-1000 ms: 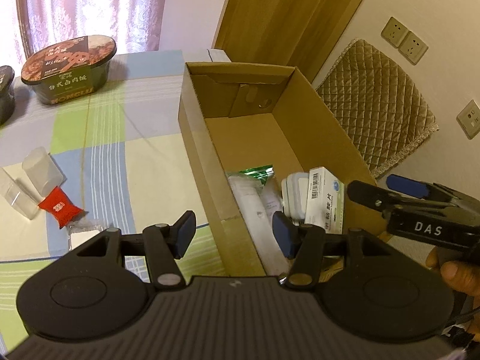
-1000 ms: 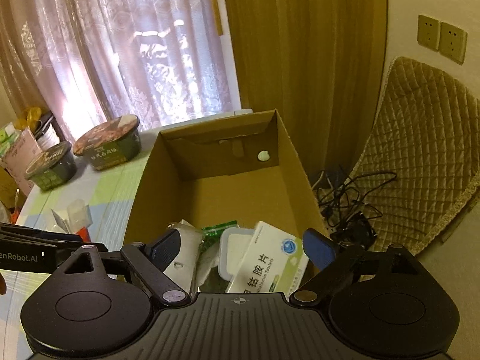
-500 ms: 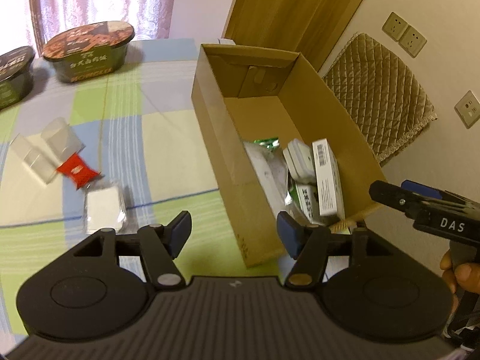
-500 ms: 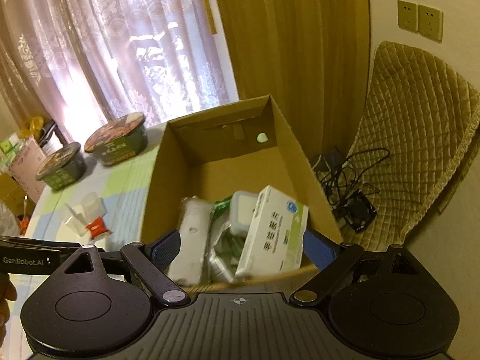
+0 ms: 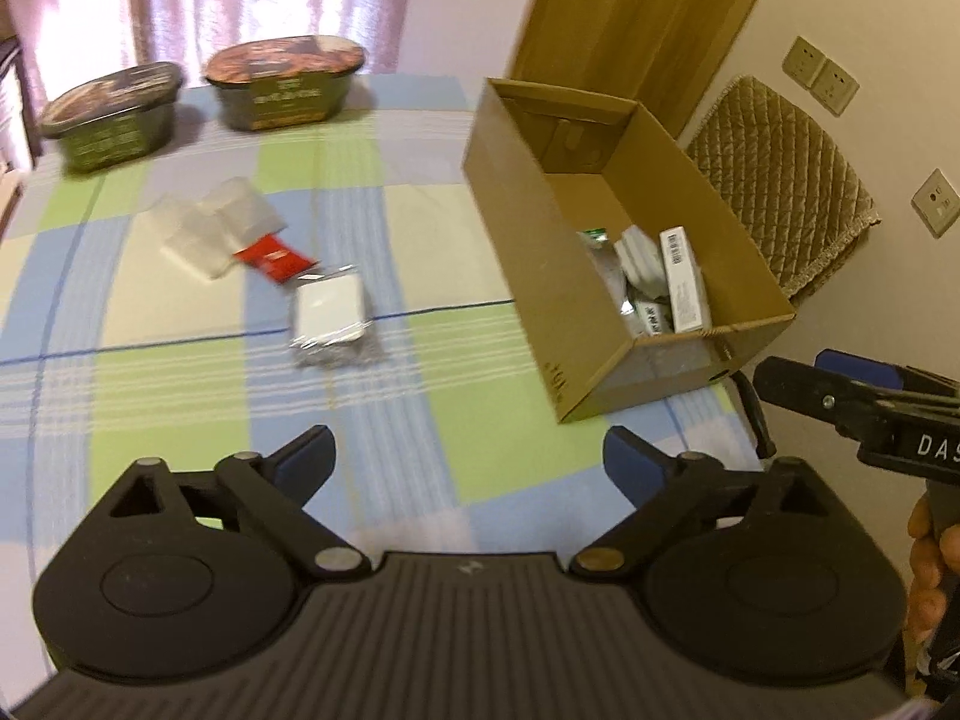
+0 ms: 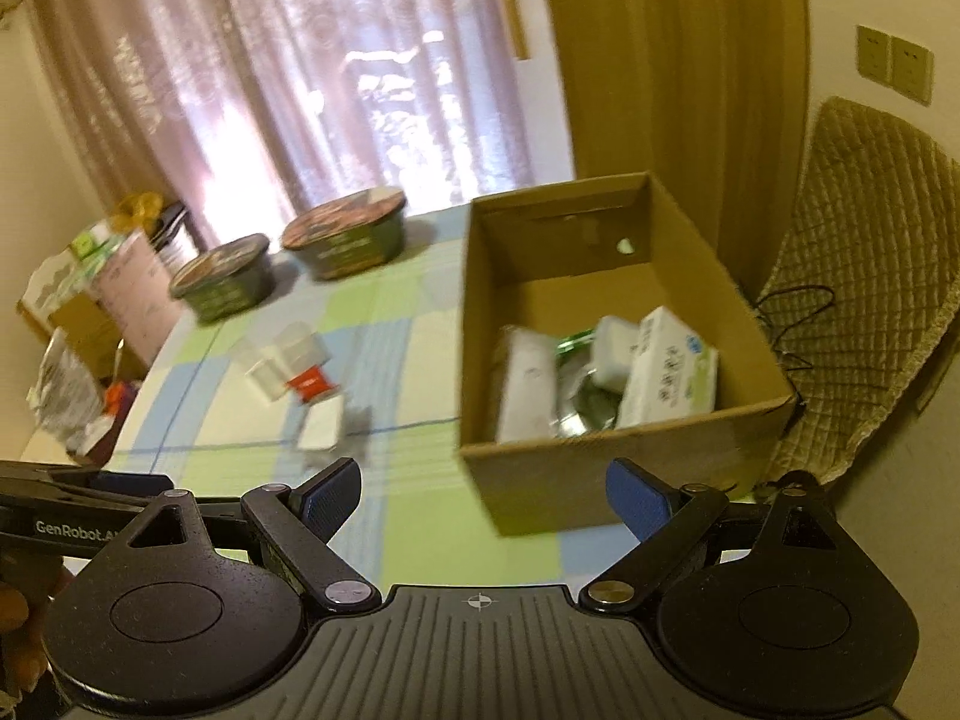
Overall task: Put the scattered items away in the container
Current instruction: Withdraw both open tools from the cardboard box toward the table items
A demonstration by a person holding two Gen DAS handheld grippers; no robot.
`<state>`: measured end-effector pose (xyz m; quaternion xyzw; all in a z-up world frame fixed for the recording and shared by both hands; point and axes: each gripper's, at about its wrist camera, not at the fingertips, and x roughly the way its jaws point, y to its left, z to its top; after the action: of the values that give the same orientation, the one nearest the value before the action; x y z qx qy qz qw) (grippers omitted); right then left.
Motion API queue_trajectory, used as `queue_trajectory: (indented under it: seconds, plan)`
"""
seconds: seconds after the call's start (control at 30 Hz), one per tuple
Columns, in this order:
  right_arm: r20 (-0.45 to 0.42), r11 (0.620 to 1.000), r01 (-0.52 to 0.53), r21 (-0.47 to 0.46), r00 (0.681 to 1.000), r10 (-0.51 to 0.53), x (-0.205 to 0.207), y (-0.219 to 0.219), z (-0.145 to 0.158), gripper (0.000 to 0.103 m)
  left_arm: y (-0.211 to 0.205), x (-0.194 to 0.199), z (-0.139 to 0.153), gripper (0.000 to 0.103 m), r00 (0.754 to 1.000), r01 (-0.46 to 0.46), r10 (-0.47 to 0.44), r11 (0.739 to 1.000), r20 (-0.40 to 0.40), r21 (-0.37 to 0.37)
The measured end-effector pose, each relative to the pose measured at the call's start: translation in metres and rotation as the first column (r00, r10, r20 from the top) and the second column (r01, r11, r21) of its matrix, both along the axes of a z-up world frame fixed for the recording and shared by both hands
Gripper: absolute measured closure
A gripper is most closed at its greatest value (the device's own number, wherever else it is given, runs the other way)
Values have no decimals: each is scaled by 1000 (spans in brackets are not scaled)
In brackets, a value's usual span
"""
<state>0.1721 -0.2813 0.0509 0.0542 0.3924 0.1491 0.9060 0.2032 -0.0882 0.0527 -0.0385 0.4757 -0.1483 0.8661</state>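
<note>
An open cardboard box (image 5: pixel 522 228) (image 6: pixel 606 480) stands at the right end of the table and holds a white medicine carton (image 5: pixel 681 276) (image 6: pixel 666 372), a white pouch (image 6: pixel 522 384) and other small packs. On the checked tablecloth to its left lie a wrapped white block (image 5: pixel 330 306) (image 6: pixel 321 429), a red sachet (image 5: pixel 273 255) (image 6: pixel 307 385) and clear plastic cups (image 5: pixel 216 225) (image 6: pixel 282 360). My left gripper (image 5: pixel 468 459) hangs open and empty above the near cloth. The right gripper (image 6: pixel 483 492) is open and empty in front of the box's near wall.
Two dark instant-food bowls (image 5: pixel 282 84) (image 5: pixel 114 114) stand at the table's far side by the curtain. A quilted chair back (image 5: pixel 774 192) sits right of the box. Cluttered boxes and bags (image 6: pixel 90 312) lie beyond the table's left edge. A hand (image 5: pixel 930 540) holds the right tool.
Both grippers have drawn back and up from the box, so its whole near wall and more tablecloth show. The left view has swung left toward the scattered items. Both stay open.
</note>
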Motion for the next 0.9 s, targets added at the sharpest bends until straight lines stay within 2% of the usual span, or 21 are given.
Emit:
queue_trajectory:
  seconds: [0.1,0.37,0.9]
  plan:
    - [-6,1000,-25,6,1000,25,-14,18,0,9,22,-20,7,2,999,-28,28,999,24,19]
    - [-24,994,-105,-3,994,105,-44,62,-5,9,74,-62,23,1,993,-106,102,993,67,56]
    - [-61,982,-187,-22,981,186,-86,108,-20,9,135,-113,15,1,977,-213,210,974,40,73]
